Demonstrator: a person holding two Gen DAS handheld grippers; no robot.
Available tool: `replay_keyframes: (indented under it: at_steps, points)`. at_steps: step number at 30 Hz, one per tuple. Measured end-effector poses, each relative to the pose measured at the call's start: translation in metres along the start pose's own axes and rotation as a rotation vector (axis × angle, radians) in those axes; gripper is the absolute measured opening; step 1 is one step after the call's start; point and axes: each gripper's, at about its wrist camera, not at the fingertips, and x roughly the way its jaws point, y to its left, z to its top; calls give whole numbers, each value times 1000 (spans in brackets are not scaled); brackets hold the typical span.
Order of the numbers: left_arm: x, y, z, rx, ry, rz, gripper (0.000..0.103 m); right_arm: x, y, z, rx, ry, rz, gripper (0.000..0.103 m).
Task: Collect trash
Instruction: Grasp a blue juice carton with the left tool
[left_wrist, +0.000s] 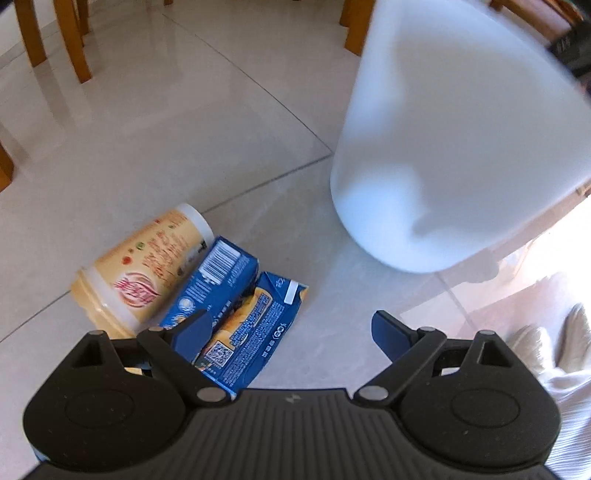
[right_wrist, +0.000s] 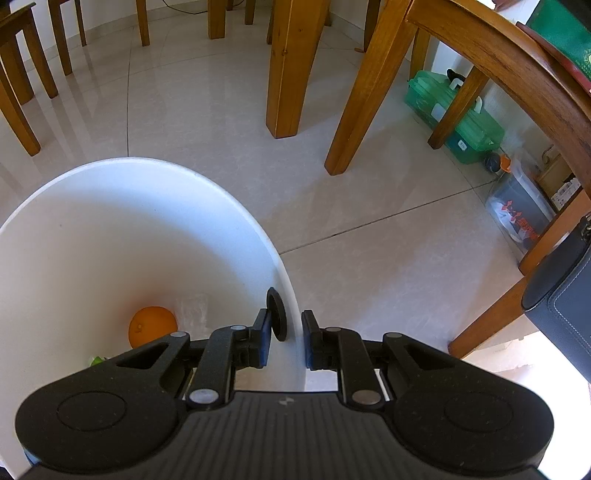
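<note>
On the tiled floor lie a yellow paper cup (left_wrist: 144, 273) on its side and two flattened blue cartons (left_wrist: 218, 284) (left_wrist: 255, 325) close beside it. My left gripper (left_wrist: 290, 326) hangs open just above them, its left finger over the cartons, and nothing is pressed between its pads. The white bin (left_wrist: 454, 147) stands to the right of this trash. My right gripper (right_wrist: 286, 339) is shut on the bin's rim (right_wrist: 147, 162), one finger inside and one outside. An orange (right_wrist: 152, 326) and a green scrap (right_wrist: 96, 360) lie at the bin's bottom.
Wooden chair and table legs (right_wrist: 291, 74) stand around on the floor beyond the bin. A green plastic box (right_wrist: 454, 114) and a clear box (right_wrist: 517, 210) sit against the right wall. A dark bag (right_wrist: 565, 295) hangs at right. A person's pale clothing (left_wrist: 561, 369) shows at the lower right.
</note>
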Motion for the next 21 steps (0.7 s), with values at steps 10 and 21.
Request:
replay_keyframes:
  at_steps: [10,21]
  points:
    - [48,-2,-7,-12,17,6,93,1,1,1,-2,-2,-5,21]
    - [75,5,1,-45,98,46,92,1,0,1,-1,0,-4,21]
